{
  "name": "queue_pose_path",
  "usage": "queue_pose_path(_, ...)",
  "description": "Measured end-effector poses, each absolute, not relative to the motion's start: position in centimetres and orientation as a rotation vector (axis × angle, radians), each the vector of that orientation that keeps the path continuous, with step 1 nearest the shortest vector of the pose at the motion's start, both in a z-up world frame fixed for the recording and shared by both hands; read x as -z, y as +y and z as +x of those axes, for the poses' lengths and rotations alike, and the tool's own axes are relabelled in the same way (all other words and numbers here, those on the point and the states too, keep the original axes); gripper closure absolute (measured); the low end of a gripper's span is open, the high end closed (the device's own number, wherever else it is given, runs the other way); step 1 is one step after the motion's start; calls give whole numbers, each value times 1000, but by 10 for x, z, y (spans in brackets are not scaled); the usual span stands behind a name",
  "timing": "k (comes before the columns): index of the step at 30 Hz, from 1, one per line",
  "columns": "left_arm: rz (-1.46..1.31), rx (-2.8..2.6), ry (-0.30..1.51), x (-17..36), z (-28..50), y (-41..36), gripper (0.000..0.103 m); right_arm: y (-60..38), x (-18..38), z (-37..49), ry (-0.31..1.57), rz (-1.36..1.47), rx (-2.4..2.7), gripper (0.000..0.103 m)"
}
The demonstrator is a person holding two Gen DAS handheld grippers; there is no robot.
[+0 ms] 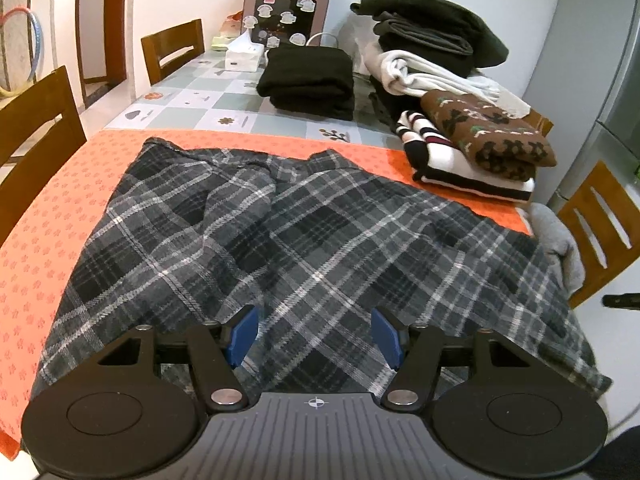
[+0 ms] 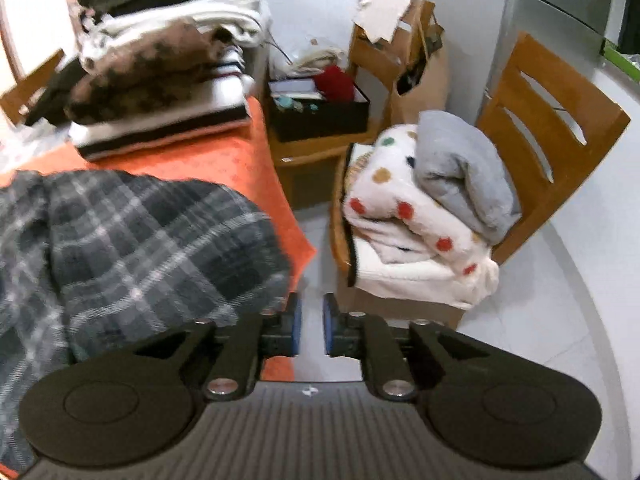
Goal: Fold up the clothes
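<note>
Grey plaid flannel garment (image 1: 304, 232) overhangs lower right table edge, may slide; left gripper (image 1: 314, 338) released, right gripper (image 2: 311, 330) narrowly parted, empty.

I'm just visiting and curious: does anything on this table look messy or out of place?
Yes. The grey plaid garment lies rumpled on the orange cloth, one flap bunched over its middle, and its right side droops over the table edge. The clothes behind it, such as the black pile, are neatly folded. Nothing looks spilled or damaged.
</note>
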State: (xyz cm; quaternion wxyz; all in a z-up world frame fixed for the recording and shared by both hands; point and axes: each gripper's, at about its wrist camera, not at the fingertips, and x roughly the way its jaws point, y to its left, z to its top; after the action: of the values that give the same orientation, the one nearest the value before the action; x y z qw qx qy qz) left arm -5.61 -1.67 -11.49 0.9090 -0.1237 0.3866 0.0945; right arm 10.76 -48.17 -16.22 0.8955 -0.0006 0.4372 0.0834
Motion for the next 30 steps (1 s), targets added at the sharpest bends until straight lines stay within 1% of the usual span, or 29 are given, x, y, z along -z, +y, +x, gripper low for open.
queue_pose_path(2, -250, -209, 796, 119, -53, -13, 38, -478, 152, 103, 894, 14, -208, 75)
queue_pose_path(5, -232, -236, 800, 127, -49, -8, 38, -471, 137, 97, 892, 66, -273, 75)
queue_pose_path(10, -169, -271, 804, 144, -35, -2, 39, -447, 115, 90, 900, 105, -355, 69)
queue_pose_path(14, -101, -298, 813, 162, -21, 0, 46, -425, 105, 83, 912, 71, -391, 69)
queue_pose_path(17, -71, -307, 821, 174, -15, 3, 47, -408, 96, 76, 916, 40, -412, 69)
queue_pose_path(19, -51, -311, 815, 179, -14, 5, 56, -398, 92, 72, 918, 20, -422, 69)
queue_pose_path(21, -55, -300, 805, 178, -17, 10, 81, -389, 88, 68, 920, 0, -430, 69)
queue_pose_path(22, -59, -293, 799, 177, -18, 12, 89, -384, 86, 67, 921, -9, -433, 69)
queue_pose_path(23, -81, -290, 787, 174, -21, 17, 95, -379, 84, 66, 922, -16, -437, 69)
queue_pose_path(30, -156, -320, 687, 128, -46, 59, 96, -343, 78, 61, 920, -31, -473, 69)
